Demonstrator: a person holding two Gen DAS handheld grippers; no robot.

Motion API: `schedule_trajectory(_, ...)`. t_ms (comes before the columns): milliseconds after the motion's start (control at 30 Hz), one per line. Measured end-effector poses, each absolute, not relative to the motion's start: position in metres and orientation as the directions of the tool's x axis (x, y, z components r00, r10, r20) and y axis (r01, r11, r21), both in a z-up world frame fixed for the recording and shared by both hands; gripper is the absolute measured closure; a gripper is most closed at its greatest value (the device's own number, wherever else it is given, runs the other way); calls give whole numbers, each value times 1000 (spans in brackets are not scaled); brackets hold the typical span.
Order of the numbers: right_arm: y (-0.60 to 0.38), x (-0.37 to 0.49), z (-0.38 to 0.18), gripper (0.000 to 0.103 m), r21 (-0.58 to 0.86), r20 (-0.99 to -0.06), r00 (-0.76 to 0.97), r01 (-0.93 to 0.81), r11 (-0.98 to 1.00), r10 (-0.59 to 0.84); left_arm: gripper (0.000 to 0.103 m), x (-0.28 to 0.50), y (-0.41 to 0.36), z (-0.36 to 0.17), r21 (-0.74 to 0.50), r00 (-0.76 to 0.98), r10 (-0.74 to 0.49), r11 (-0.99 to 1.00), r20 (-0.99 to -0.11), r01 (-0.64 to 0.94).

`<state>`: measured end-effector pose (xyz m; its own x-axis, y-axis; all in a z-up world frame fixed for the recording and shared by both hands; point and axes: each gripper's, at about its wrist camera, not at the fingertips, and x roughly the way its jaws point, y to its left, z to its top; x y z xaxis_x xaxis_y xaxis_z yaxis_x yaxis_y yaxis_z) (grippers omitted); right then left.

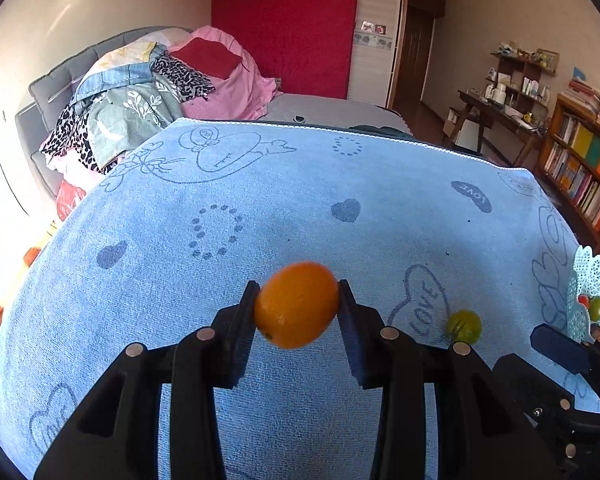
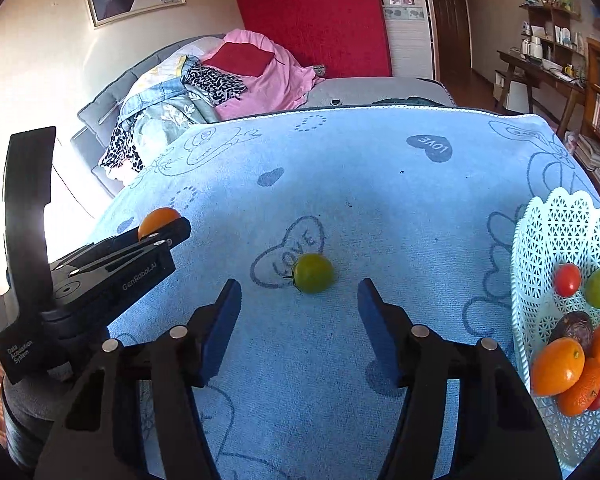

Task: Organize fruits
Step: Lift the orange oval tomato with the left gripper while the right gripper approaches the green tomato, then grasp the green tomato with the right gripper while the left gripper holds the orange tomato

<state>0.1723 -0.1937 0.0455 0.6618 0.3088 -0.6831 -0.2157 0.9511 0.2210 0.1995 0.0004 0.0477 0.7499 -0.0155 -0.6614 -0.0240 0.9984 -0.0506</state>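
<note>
With an orange fruit (image 1: 296, 305) being clamped by the left gripper (image 1: 298, 308), the green tomato (image 2: 313, 273) is being framed by the right gripper (image 2: 298, 300), fingers apart, and risks being nudged away.

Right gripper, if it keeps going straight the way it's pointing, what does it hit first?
Most likely the green tomato, which lies on the blue towel ahead of the right gripper, between its open jaws. Depth is hard to judge.

Small green tomato (image 2: 313, 273) on light-blue printed towel (image 2: 380, 208); white lattice plastic basket (image 2: 556, 224) of mixed fruit at right; pile of bedding (image 2: 204, 88) behind towel.
</note>
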Motion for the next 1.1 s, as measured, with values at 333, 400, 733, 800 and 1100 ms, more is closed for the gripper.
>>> schedule_trajectory(333,-178,205,25,50,186,-732,624,-203,961,274,64,198,1,48,-54,752,-10,998,-660,-34)
schedule_trajectory(400,-175,210,21,53,182,-741,617,-198,963,267,64,198,0,48,-56,751,-13,998,-660,-32)
schedule_trajectory(733,-175,220,10,65,166,-760,607,-164,972,232,64,198,0,49,-56,754,-18,998,-656,-25)
schedule_trajectory(800,-175,220,11,66,166,-759,608,-162,973,231,64,197,0,50,-57,755,-20,998,-655,-24)
schedule_trajectory(1100,-181,201,25,67,179,-731,640,-155,972,237,64,195,-3,51,-48,765,-22,999,-644,-12)
